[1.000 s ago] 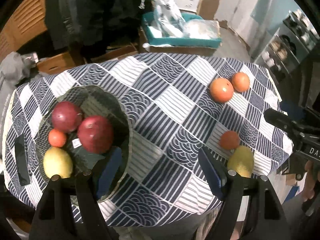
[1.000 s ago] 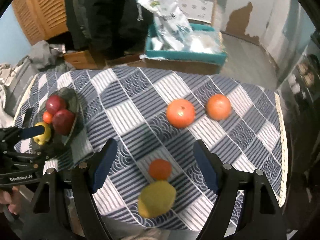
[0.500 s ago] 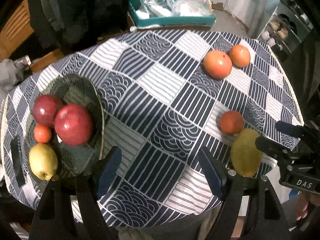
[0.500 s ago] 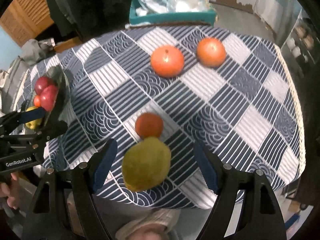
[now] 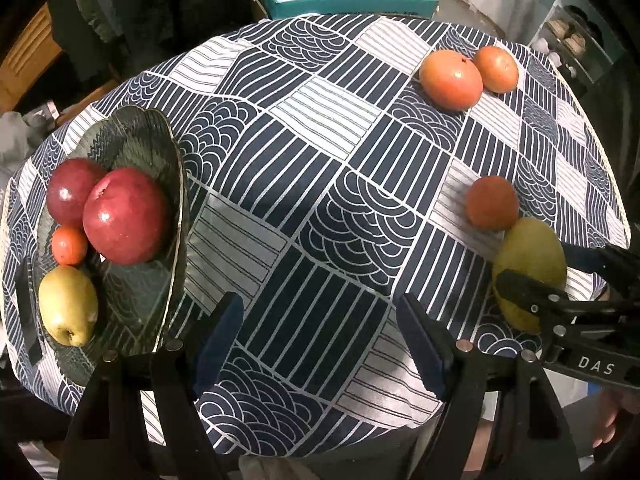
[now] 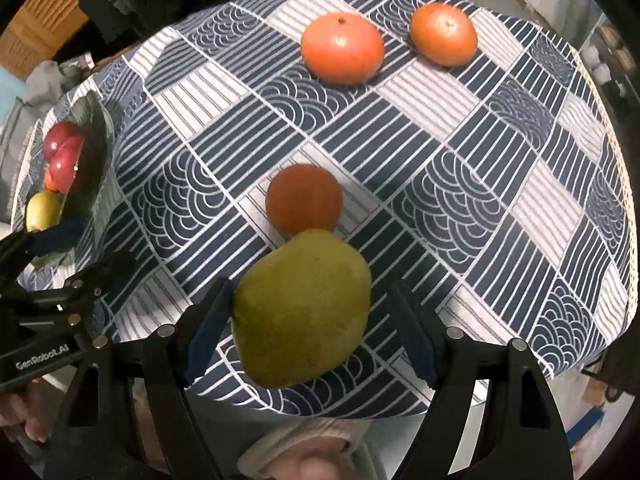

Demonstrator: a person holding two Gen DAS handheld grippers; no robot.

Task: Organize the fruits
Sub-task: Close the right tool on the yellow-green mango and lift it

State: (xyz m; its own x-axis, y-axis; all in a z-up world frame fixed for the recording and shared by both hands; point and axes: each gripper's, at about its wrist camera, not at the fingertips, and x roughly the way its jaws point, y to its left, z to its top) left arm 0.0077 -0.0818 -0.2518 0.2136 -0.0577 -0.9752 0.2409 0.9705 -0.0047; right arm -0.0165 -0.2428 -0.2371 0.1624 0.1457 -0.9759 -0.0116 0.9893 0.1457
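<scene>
The yellow-green pear (image 6: pixel 302 308) lies near the counter's (image 6: pixel 460 152) close edge, between the fingers of the right gripper (image 6: pixel 308 328). Those fingers stand spread on either side of it: the left pad sits at or just beside the pear's flank, and whether it touches cannot be told, while the right pad (image 6: pixel 416 332) stands clear with a strip of cloth showing between. Just beyond the fingertips a small orange fruit (image 6: pixel 304 199) touches the pear's far end. Farther ahead two larger oranges sit side by side, one (image 6: pixel 342 49) straight ahead and one (image 6: pixel 444 34) to the right of it.

From the left wrist view, the left gripper (image 5: pixel 320 336) has its fingers spread with only the patterned tablecloth (image 5: pixel 320 184) between them. To the left of its left finger sits a dark green leaf-shaped dish (image 5: pixel 132 144), its rim close to that fingertip. The dish holds two red apples (image 5: pixel 124 216), a small orange fruit (image 5: pixel 69 245) and a second yellow-green pear (image 5: pixel 69 305). Well to the right of its right finger, the other gripper brackets the pear at the edge. Beyond the counter stands a teal box (image 5: pixel 352 2) of plastic bags.
</scene>
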